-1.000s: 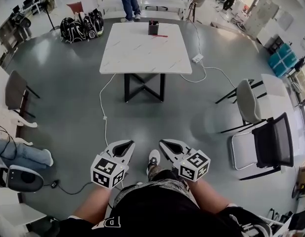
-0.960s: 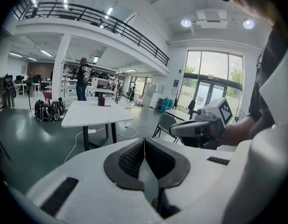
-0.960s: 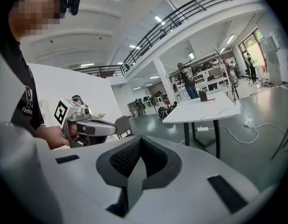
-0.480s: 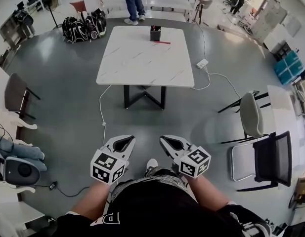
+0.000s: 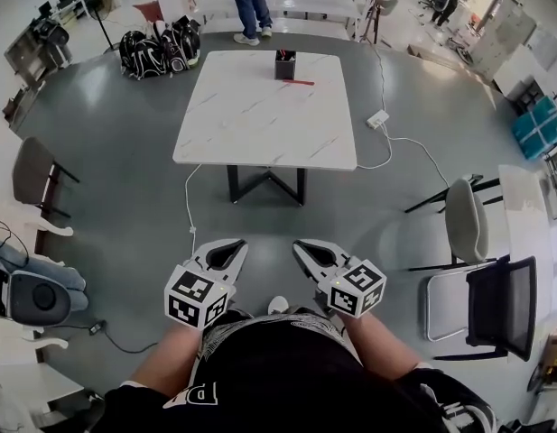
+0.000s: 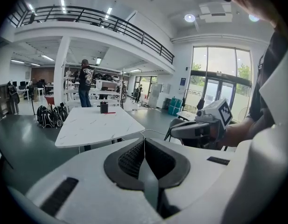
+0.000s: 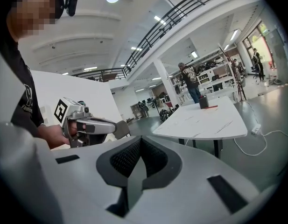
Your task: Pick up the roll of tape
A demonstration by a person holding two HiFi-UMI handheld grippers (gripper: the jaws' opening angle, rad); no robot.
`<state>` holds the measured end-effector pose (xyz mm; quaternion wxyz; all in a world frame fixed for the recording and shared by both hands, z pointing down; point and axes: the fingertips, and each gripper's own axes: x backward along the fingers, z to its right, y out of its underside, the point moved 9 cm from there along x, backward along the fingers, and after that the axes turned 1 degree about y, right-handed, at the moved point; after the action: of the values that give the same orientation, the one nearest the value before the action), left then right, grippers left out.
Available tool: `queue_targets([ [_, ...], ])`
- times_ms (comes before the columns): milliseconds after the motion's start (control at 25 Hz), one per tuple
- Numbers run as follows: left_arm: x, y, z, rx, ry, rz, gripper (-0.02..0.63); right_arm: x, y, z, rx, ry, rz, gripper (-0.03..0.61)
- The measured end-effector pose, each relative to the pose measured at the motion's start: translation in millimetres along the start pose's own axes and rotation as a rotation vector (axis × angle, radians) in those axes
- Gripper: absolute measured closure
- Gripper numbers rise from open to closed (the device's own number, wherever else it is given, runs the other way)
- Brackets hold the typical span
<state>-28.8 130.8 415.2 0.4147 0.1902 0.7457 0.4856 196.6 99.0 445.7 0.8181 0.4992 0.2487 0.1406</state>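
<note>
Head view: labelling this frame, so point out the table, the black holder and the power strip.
table (image 5: 260,120), head view, bare middle of top
holder (image 5: 285,65), head view, front wall
power strip (image 5: 378,119), head view, its body

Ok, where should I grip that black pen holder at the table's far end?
Probably its left and right walls near the rim, approaching from the table's near edge: the black pen holder stands upright and straight-sided, with a red pen flat beside it.

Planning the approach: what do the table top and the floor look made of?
Table top: white with thin grey veins and a faint sheen, so marble or a marble-look laminate; I cannot tell which. Floor: seamless grey with soft reflections, probably sealed or painted concrete.
</note>
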Motion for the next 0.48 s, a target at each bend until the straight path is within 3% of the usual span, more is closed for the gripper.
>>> queue_targets([
  [480,-19.7,-7.4,-10.9,0.018,0.016,-0.020,0.594,-1.3,-3.1,15.8,-0.019,0.026,-0.012,0.574],
])
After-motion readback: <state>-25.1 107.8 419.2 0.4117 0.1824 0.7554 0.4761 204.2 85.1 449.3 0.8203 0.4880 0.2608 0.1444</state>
